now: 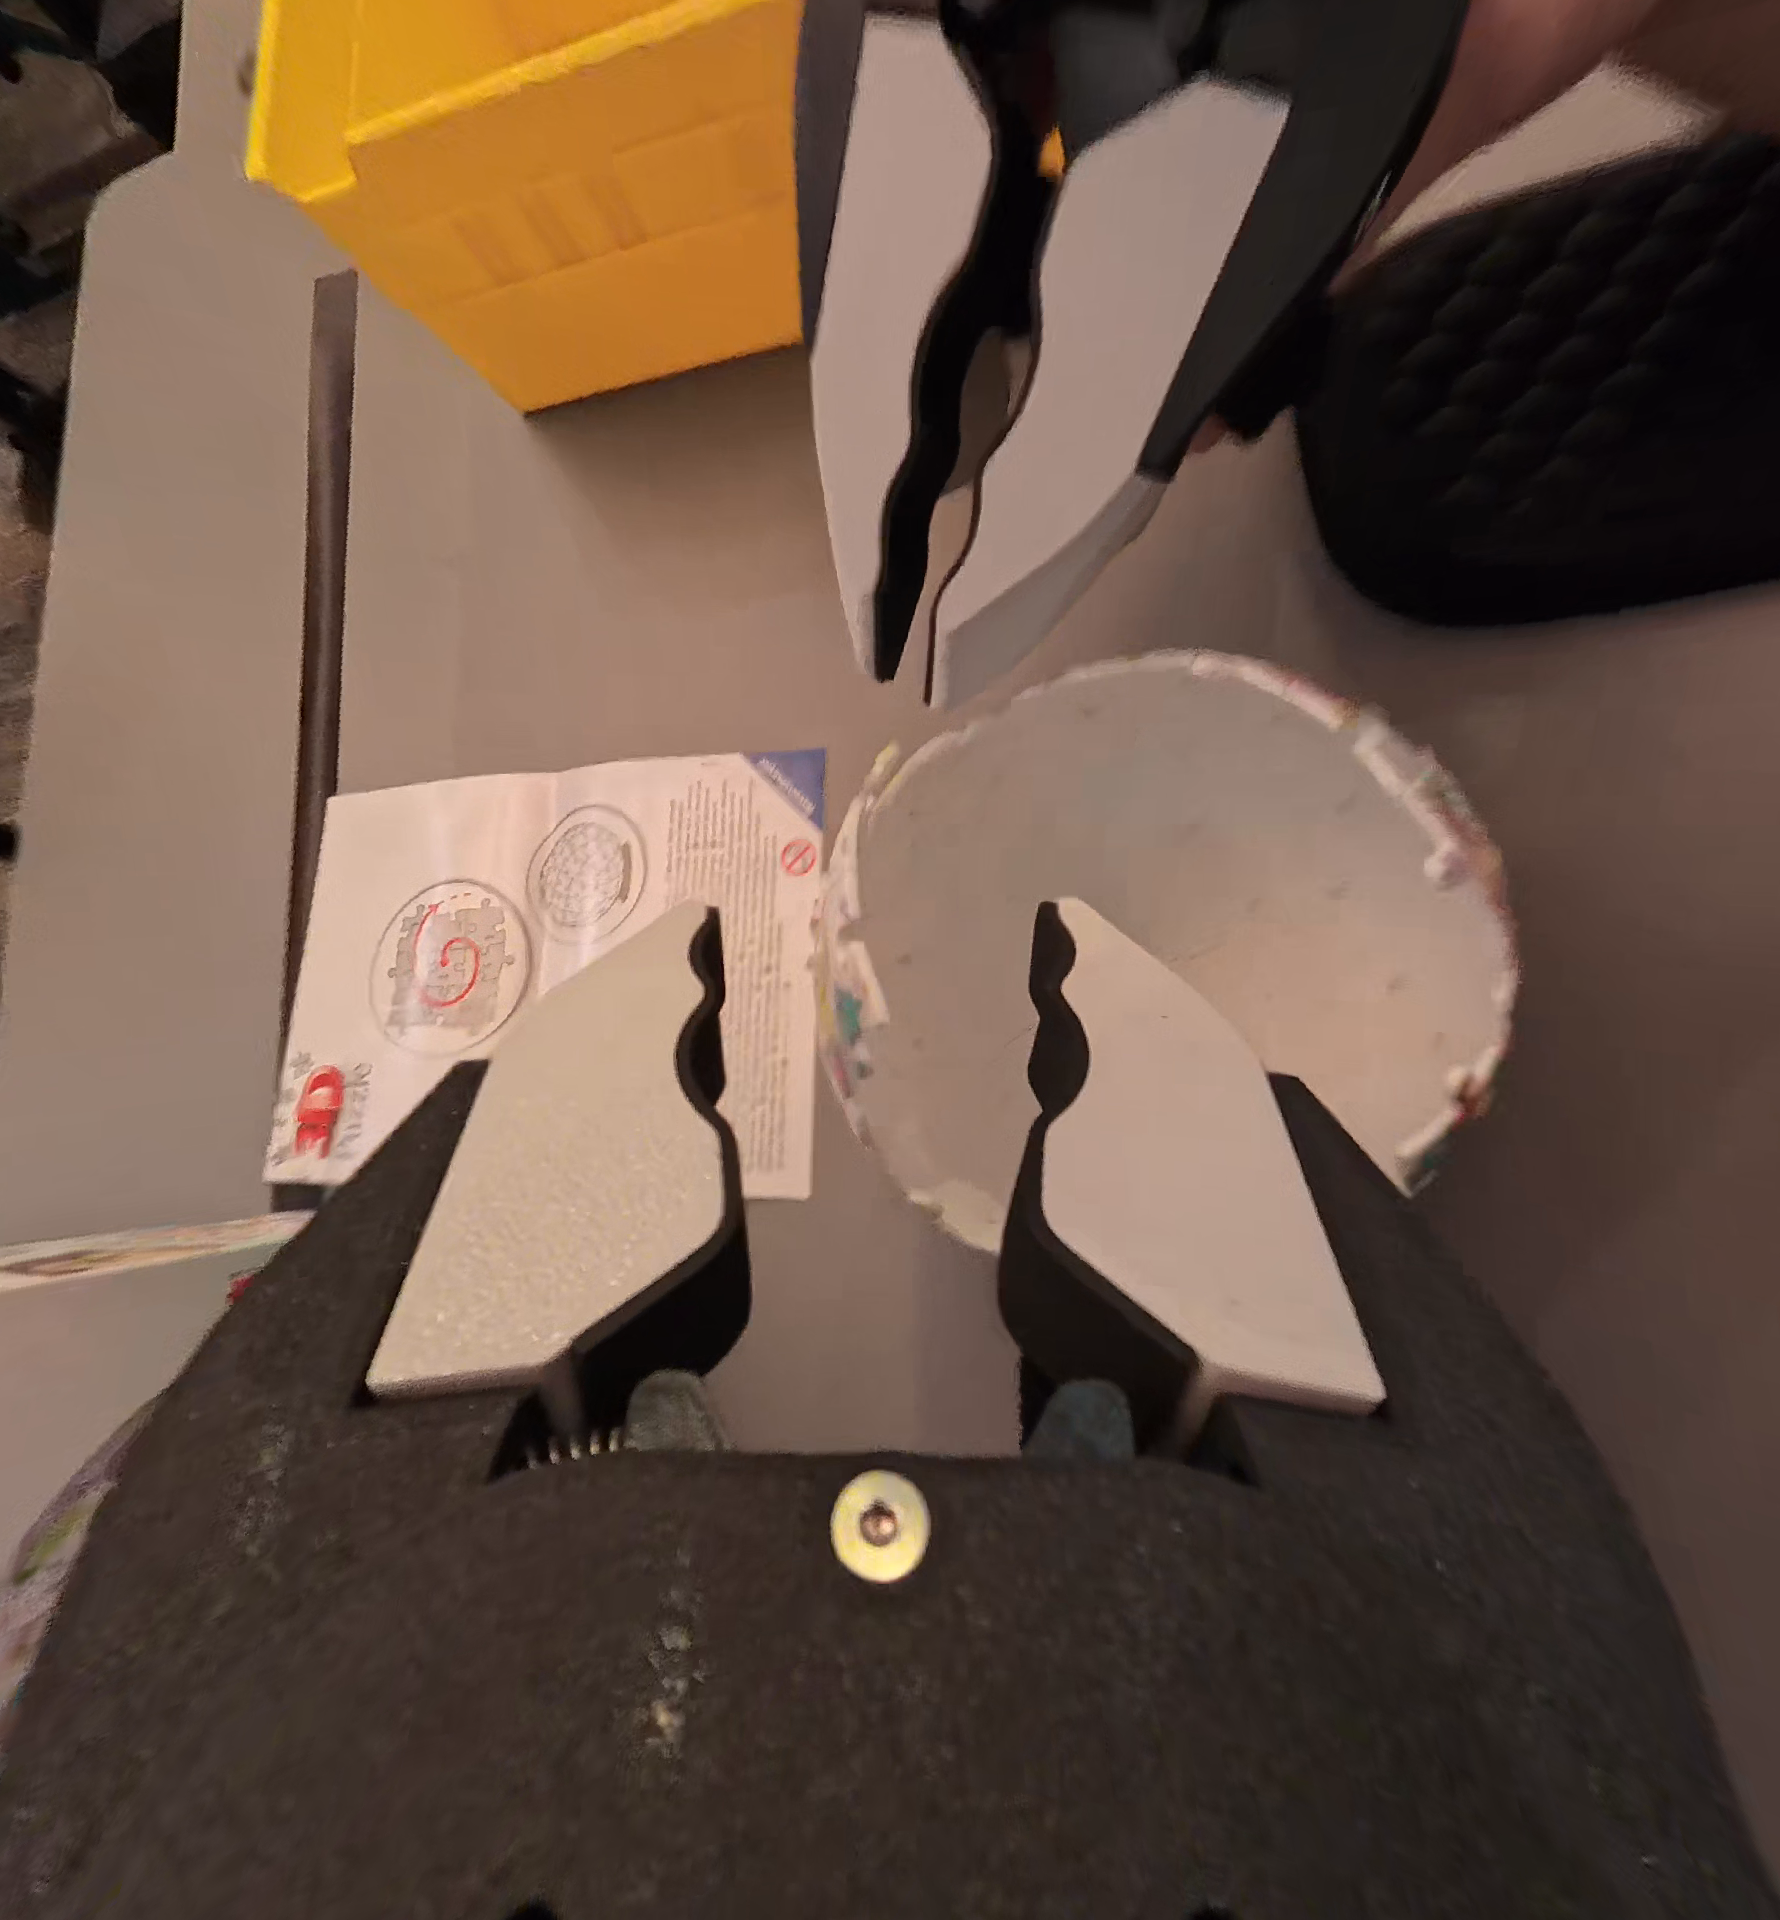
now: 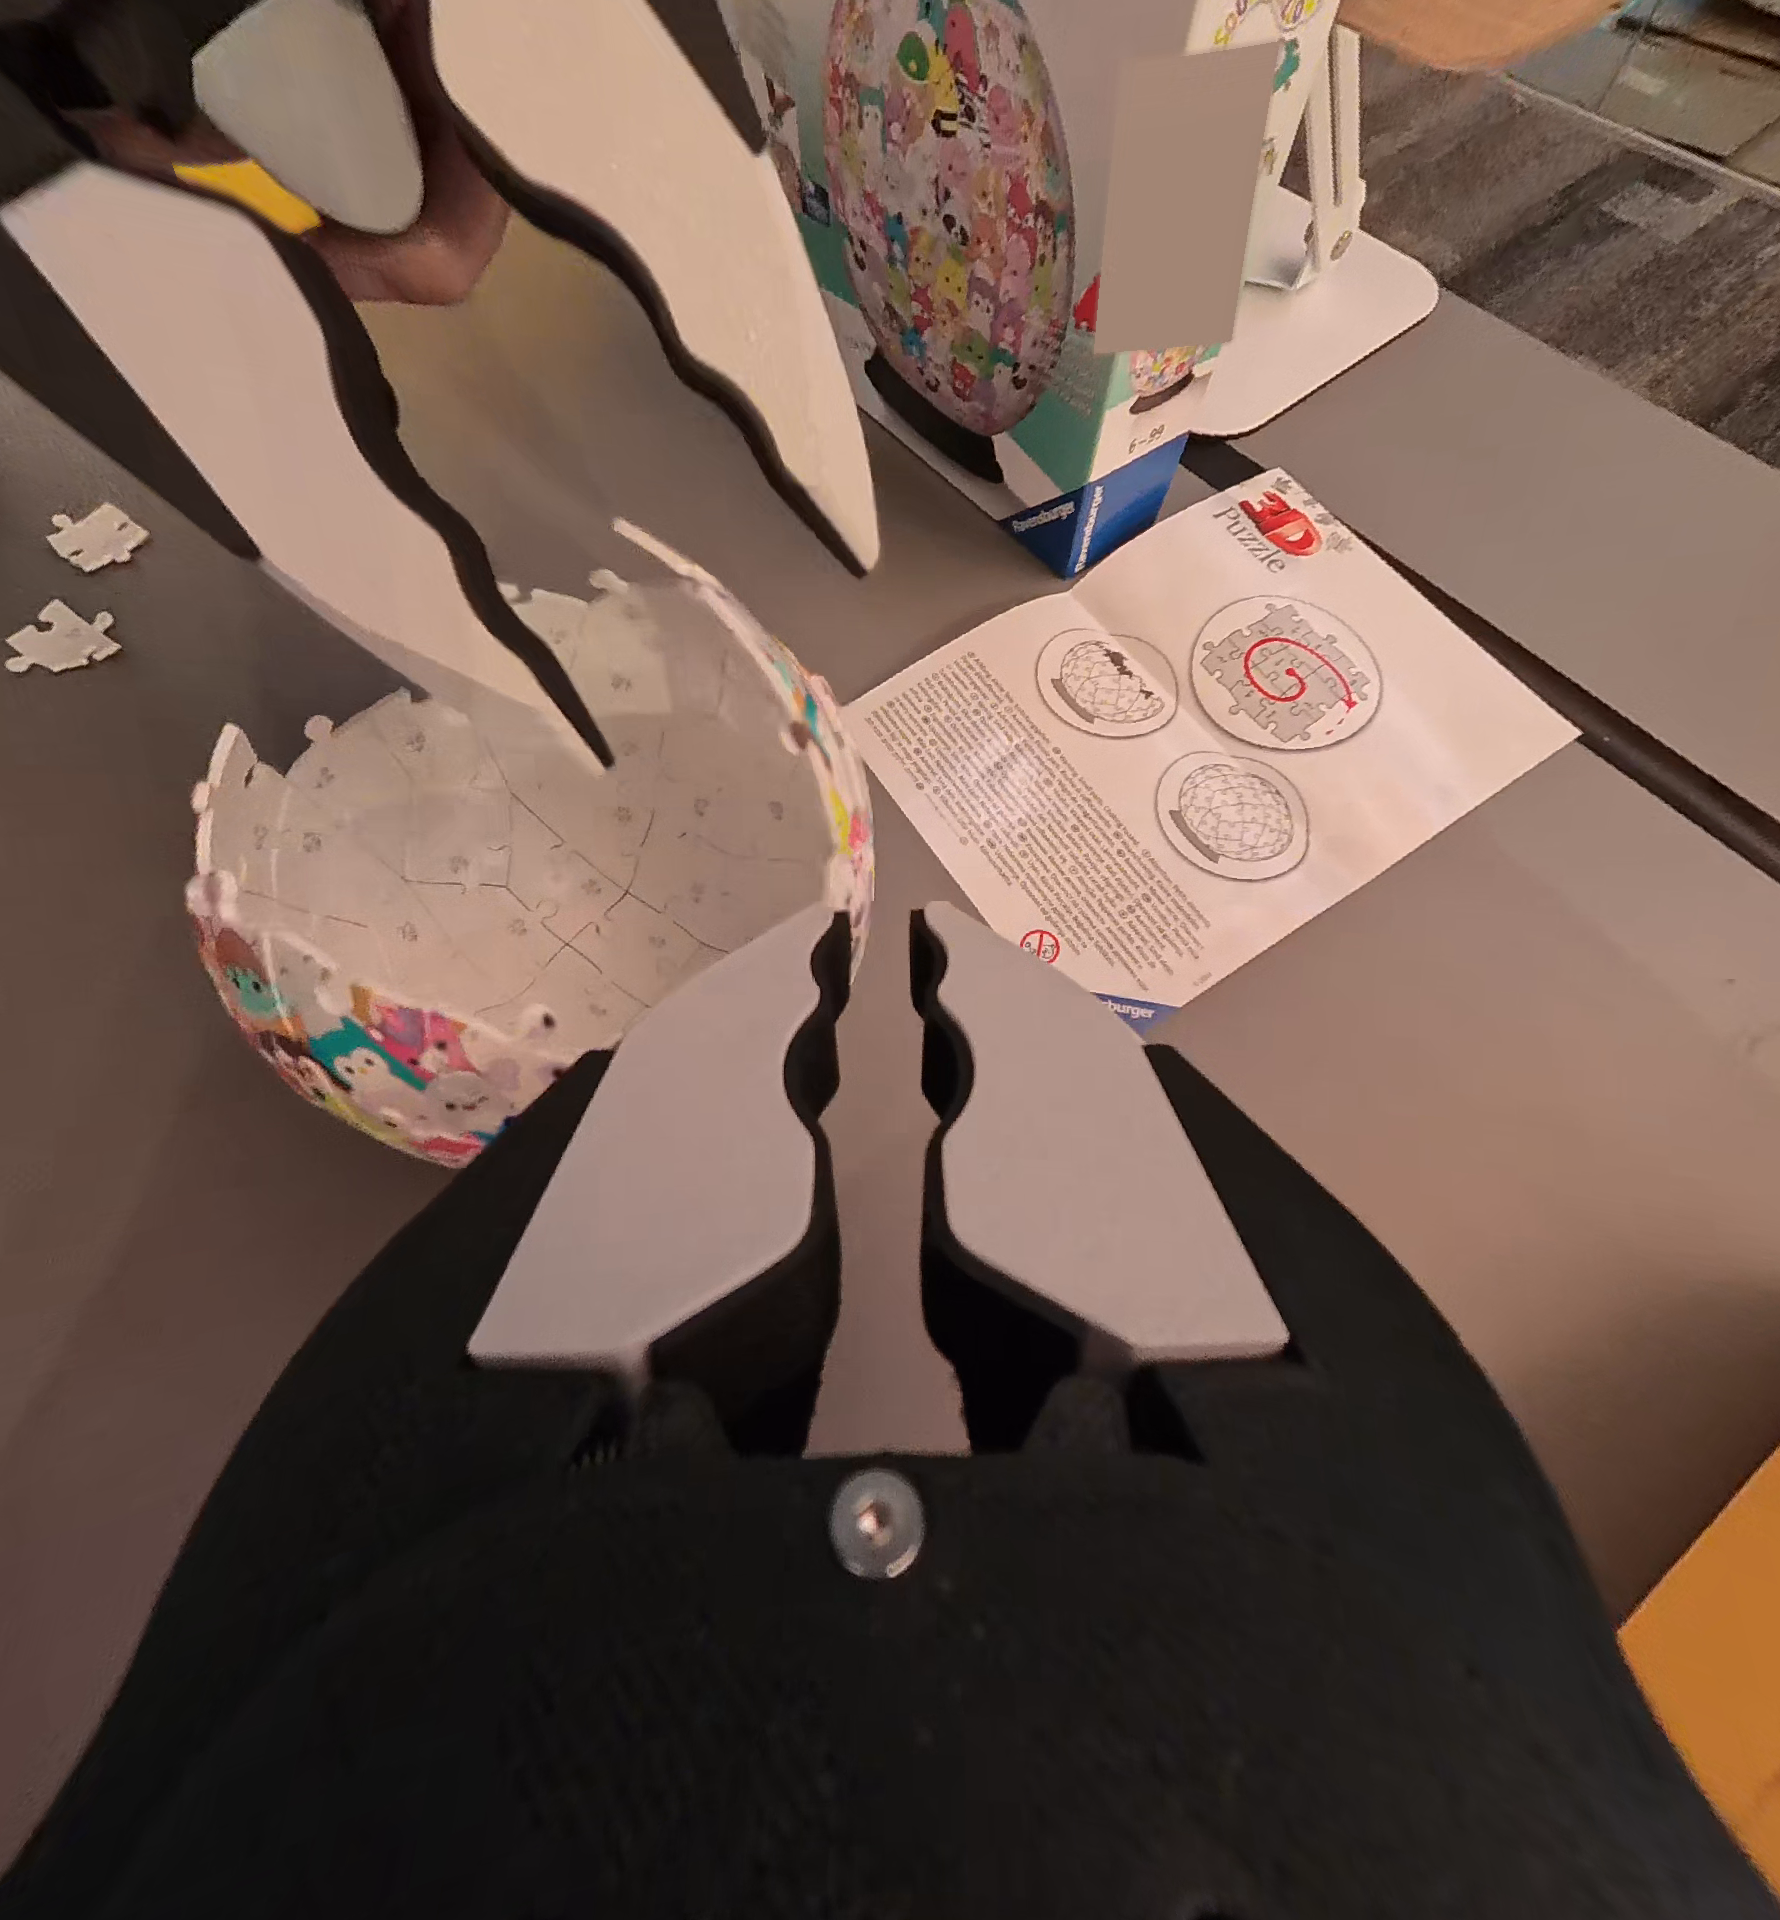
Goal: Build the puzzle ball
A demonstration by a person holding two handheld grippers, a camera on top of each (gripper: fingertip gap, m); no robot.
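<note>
The half-built puzzle ball (image 2: 512,883) is an open bowl on the grey table, white inside and with colourful cartoon figures outside; it also shows in the left wrist view (image 1: 1198,883). My left gripper (image 1: 878,914) is open and empty and straddles the bowl's rim, one finger inside and one outside; it also shows in the right wrist view (image 2: 735,665). My right gripper (image 2: 878,920) hangs just beside the bowl's rim, jaws nearly together with a narrow gap and nothing between them; it also shows in the left wrist view (image 1: 917,665). Two loose white pieces (image 2: 75,582) lie left of the ball.
A folded instruction sheet (image 2: 1208,748) lies beside the ball. The puzzle's box (image 2: 969,260) stands behind it, with a white stand (image 2: 1322,270) to its right. A yellow bin (image 1: 553,187) and a black padded object (image 1: 1592,395) sit at the far side. The table edge (image 2: 1696,790) runs past the sheet. Some 5 cm of space lies between my two pairs of fingers.
</note>
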